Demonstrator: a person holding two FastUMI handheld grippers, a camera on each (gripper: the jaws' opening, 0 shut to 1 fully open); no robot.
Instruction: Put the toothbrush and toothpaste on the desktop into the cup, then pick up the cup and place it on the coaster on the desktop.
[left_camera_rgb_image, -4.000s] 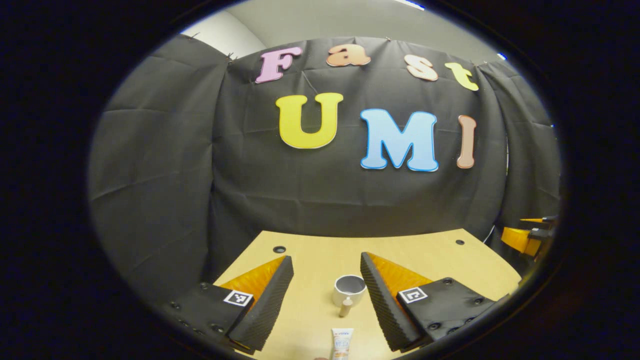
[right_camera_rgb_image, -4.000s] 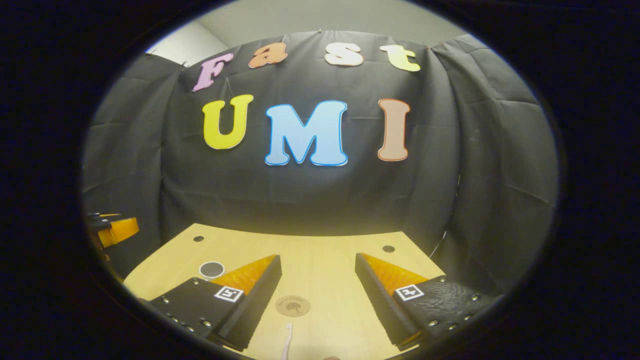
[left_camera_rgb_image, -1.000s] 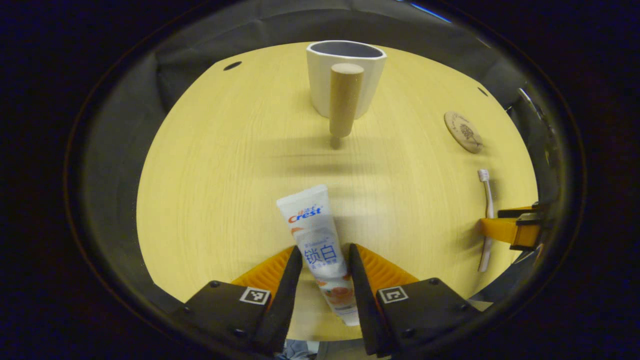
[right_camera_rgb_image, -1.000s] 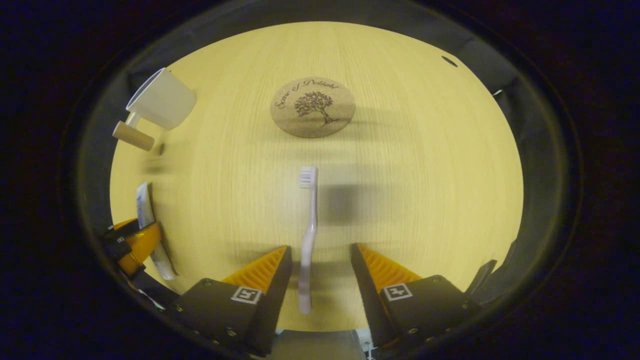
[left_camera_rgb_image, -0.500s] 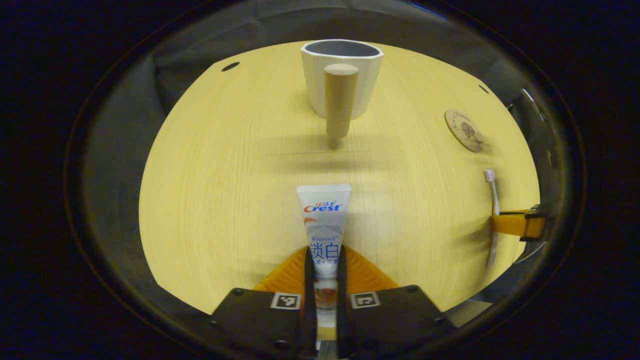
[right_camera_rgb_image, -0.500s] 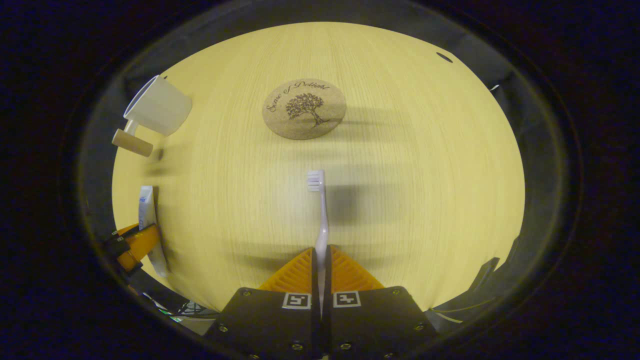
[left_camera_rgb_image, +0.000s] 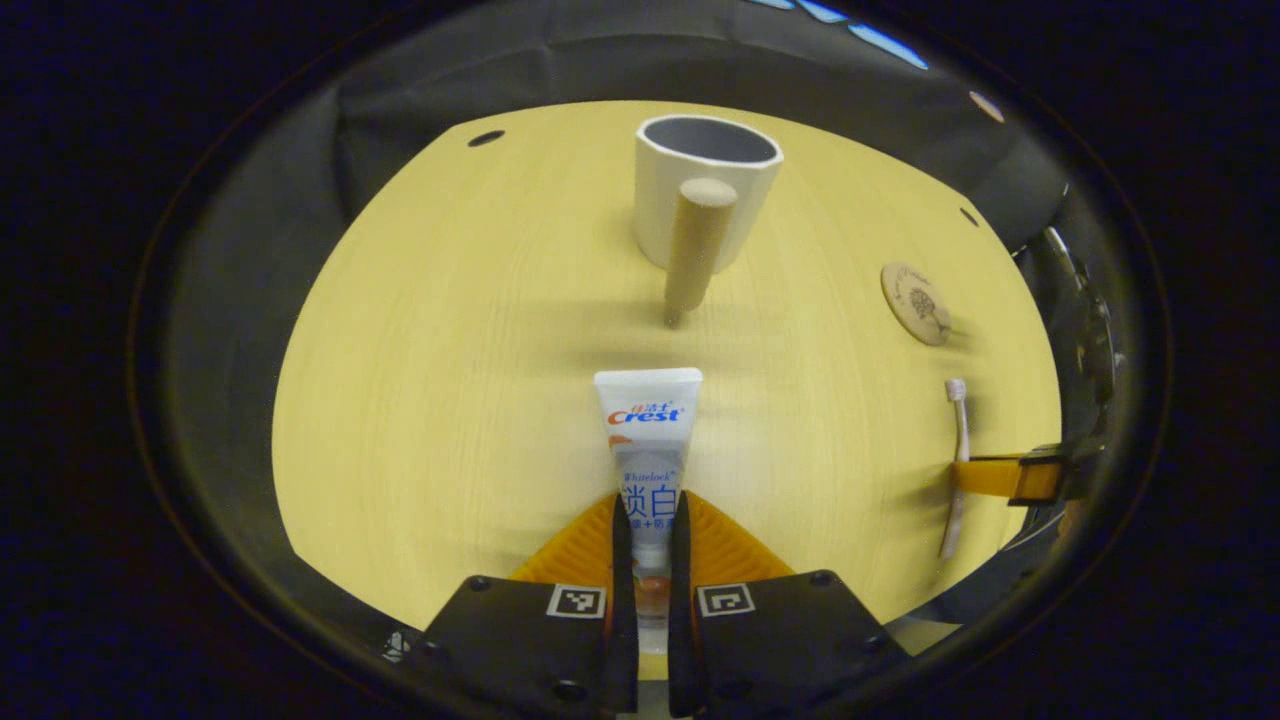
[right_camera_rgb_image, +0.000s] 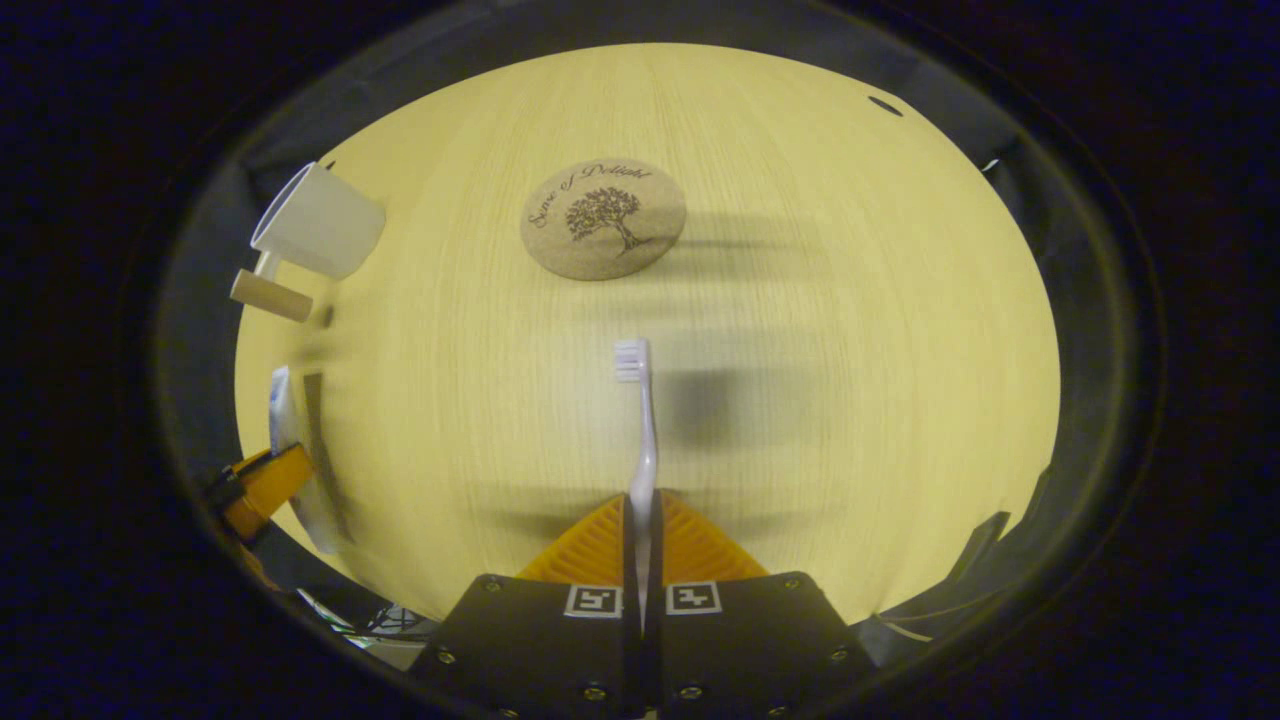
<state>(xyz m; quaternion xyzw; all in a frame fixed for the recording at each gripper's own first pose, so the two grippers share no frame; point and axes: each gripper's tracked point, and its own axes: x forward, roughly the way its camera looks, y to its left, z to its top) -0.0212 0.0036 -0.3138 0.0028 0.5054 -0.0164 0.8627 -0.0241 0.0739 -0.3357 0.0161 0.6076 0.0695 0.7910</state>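
**A:** Start big. What am I looking at from the left gripper view?

**B:** I am looking down on the desktop (left_camera_rgb_image: 450, 380), which is spreading out ahead of the left gripper (left_camera_rgb_image: 647, 520). The cup (left_camera_rgb_image: 705, 190) is standing upright straight ahead of that gripper, well apart from it, with its wooden handle (left_camera_rgb_image: 697, 245) pointing back toward me.

**A:** And the coaster?

**B:** The coaster (left_camera_rgb_image: 914, 303) is lying flat, ahead and off to the right of the left gripper. In the right gripper view it (right_camera_rgb_image: 603, 219) is sitting straight ahead of the right gripper (right_camera_rgb_image: 643, 520), with the cup (right_camera_rgb_image: 320, 222) far off to the left.

**A:** What is the left gripper doing?

**B:** Its 2 fingers are pressing together on the toothpaste (left_camera_rgb_image: 648, 445), clamping the lower part of the tube. The flat crimped end is pointing forward toward the cup. I am not able to tell whether the tube is touching the desktop.

**A:** And the right one?

**B:** Its 2 fingers are squeezing the handle of the toothbrush (right_camera_rgb_image: 640, 430), almost meeting around it. The bristle head is pointing forward, toward the coaster but well short of it. From the left gripper view I am seeing that same toothbrush (left_camera_rgb_image: 958, 440) far to the right, held crosswise in the right gripper (left_camera_rgb_image: 990, 477).
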